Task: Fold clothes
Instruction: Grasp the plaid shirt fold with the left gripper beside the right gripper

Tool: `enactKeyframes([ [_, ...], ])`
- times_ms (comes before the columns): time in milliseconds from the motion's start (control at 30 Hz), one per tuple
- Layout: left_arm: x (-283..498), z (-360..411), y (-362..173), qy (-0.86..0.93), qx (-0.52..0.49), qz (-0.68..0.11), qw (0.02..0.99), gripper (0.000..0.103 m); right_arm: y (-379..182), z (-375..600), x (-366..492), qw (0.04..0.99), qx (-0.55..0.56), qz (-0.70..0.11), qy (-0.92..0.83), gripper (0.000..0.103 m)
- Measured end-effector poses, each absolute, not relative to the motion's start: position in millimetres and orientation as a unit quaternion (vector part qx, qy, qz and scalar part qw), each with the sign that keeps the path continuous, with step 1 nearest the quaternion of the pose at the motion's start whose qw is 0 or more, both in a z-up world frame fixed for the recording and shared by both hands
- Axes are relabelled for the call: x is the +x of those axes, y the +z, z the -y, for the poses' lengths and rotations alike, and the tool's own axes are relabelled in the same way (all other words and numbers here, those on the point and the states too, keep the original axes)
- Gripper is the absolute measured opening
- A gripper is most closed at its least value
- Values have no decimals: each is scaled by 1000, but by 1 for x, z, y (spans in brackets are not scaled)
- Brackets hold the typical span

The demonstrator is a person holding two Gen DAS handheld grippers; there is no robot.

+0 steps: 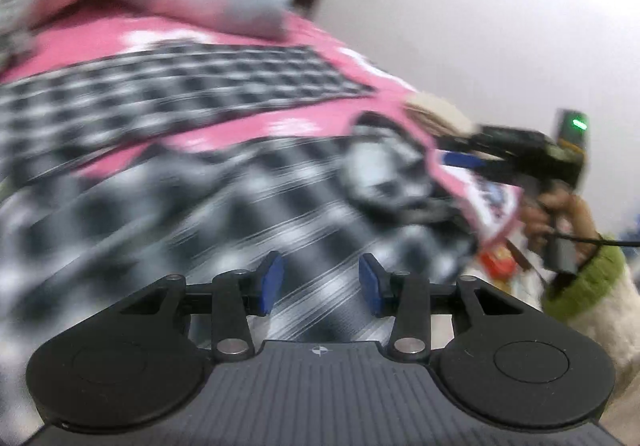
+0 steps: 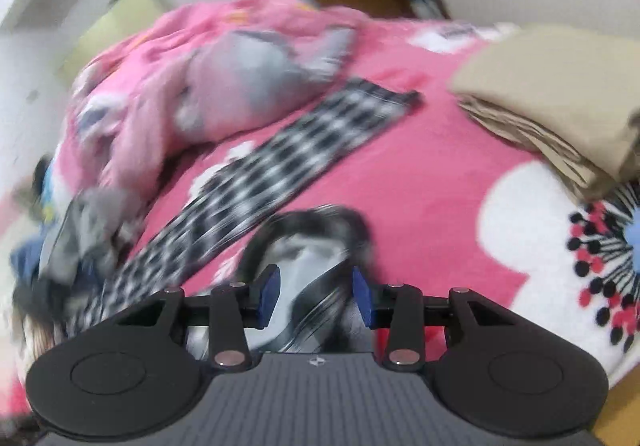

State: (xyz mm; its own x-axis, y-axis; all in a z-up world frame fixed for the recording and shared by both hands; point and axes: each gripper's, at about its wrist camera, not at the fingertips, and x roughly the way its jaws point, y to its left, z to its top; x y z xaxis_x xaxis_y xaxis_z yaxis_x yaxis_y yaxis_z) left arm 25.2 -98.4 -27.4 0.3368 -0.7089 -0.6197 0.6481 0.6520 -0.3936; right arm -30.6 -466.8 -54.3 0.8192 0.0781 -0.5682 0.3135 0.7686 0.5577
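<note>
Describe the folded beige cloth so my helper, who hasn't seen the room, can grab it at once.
Start from the pink flowered blanket covering the bed. In the right wrist view, the folded beige cloth sits on its far right side, beyond the black-and-white checked garment. It is the only plain, neatly stacked piece; the pink and grey clothes pile is rumpled.

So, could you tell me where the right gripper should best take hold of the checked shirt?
Probably at the collar, which bunches up just ahead of the open right gripper. That raised, thick edge gives the fingers something to pinch, unlike the sleeve lying flat on the pink blanket. Come in low from the near side, one finger under the fold. The view is blurred.
</note>
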Motion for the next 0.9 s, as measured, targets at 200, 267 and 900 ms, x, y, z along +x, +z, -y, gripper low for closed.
enactKeyframes([
  [200,58,170,-42,-426,-28,-429,796,42,-71,489,-5,870,384,-305,-41,30],
  [267,65,183,-50,-416,-23,-437,797,39,-69,484,1,878,362,-310,-41,13],
  [900,5,163,-49,-481,-30,-349,804,4,-38,369,95,922,132,-352,91,10],
])
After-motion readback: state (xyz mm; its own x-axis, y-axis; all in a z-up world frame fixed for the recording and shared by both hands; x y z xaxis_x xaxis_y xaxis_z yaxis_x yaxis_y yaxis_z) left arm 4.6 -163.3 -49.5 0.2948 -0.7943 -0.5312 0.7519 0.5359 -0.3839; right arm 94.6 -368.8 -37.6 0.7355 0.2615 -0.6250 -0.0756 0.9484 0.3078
